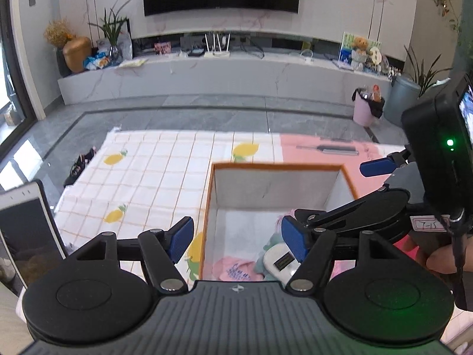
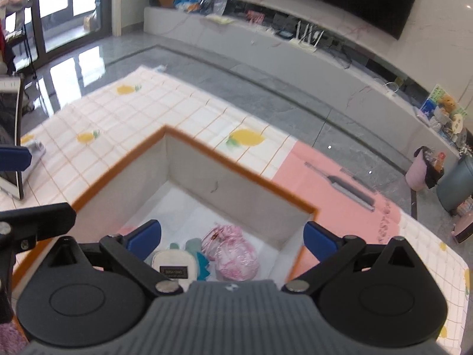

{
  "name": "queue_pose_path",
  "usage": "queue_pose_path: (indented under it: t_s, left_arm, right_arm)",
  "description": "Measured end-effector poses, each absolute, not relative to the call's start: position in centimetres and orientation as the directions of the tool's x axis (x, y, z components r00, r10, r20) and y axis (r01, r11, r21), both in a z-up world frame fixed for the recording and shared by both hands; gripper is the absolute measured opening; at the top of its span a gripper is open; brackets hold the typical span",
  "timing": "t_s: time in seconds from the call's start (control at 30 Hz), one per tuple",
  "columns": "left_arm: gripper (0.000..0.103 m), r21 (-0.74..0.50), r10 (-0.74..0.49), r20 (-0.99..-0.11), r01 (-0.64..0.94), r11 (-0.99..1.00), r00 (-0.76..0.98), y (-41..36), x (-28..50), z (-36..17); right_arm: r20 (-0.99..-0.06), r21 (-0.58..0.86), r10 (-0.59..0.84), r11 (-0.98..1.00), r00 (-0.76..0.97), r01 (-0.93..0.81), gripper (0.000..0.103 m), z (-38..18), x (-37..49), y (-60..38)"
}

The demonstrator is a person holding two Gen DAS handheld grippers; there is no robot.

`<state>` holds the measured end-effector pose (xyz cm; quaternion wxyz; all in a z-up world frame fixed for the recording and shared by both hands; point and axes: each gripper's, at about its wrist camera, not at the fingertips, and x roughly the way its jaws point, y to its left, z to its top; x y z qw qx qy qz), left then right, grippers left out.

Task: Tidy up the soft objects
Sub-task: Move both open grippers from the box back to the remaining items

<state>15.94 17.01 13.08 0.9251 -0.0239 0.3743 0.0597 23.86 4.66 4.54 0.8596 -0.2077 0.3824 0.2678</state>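
Note:
A white fabric box with an orange rim (image 1: pixel 278 166) (image 2: pixel 236 171) stands on the lemon-print cloth. Inside it lie a white plush toy with a dark label (image 1: pixel 280 261) (image 2: pixel 173 266) and teal parts, a folded pink cloth (image 1: pixel 236 269) and a pink patterned pouch (image 2: pixel 233 254). My left gripper (image 1: pixel 236 239) hangs open over the box's left side, nothing between its pads. My right gripper (image 2: pixel 233 241) stands wide open above the toys, also holding nothing. One of the right gripper's blue fingers (image 1: pixel 377 167) shows at the far right, and one of the left gripper's fingers (image 2: pixel 14 158) at the left edge.
A phone on a stand (image 1: pixel 26 230) sits at the left on the lemon-print cloth (image 1: pixel 147 171). A grey stick-shaped device (image 1: pixel 328 149) (image 2: pixel 351 189) lies on the pink mat behind the box. A pink bin (image 1: pixel 365 109) and a low TV console stand beyond.

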Motion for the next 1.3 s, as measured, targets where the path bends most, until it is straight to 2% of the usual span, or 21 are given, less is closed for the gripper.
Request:
queue_pose_path:
  t_s: [0.17, 0.3, 0.47, 0.57, 0.67, 0.87, 1.1, 1.3]
  left_arm:
    - [0.08, -0.003, 0.085, -0.637, -0.112, 0.994, 0.766, 14.9, 15.8, 16.5]
    - [0.08, 0.066, 0.112, -0.567, -0.091, 0.994, 0.816, 11.9, 16.2, 18.5]
    - [0.08, 0.029, 0.065, -0.573, -0.059, 0.998, 0.817, 7.8, 16.8, 19.7]
    - [0.08, 0.038, 0.065, -0.505, -0.053, 0.998, 0.861, 4.7, 15.5, 19.4]
    - [0.08, 0.041, 0.031, -0.433, -0.015, 0.999, 0.901, 1.4, 13.6, 17.8]
    - [0.08, -0.056, -0.103, -0.438, 0.087, 0.995, 0.893, -3.2, 11.0, 12.9]
    - [0.08, -0.024, -0.157, -0.517, 0.169, 0.985, 0.842, -6.7, 11.2, 6.5]
    - [0.08, 0.023, -0.219, -0.497, 0.265, 0.964, 0.84, -8.6, 10.0, 2.8]
  right_arm:
    - [-0.734, -0.124, 0.298, 0.825, 0.61, -0.552, 0.1, 8.3, 23.5, 1.6]
    - [-0.72, -0.086, 0.281, 0.871, 0.635, -0.483, 0.1, 11.5, 23.2, -2.5]
    - [-0.688, -0.13, 0.214, 0.904, 0.694, -0.407, 0.1, 15.1, 22.2, -8.7]
    - [-0.686, -0.187, 0.149, 0.91, 0.712, -0.371, 0.1, 16.7, 20.8, -12.1]
    - [-0.627, -0.201, 0.165, 0.91, 0.761, -0.363, 0.1, 17.4, 18.1, -15.8]
    - [-0.617, -0.209, 0.106, 0.933, 0.78, -0.293, 0.1, 12.6, 14.6, -22.2]
    - [-0.704, -0.14, 0.05, 0.968, 0.708, -0.207, 0.1, 3.8, 12.9, -28.2]
    - [-0.753, -0.112, -0.005, 0.986, 0.658, -0.12, 0.101, -1.6, 12.5, -31.0]
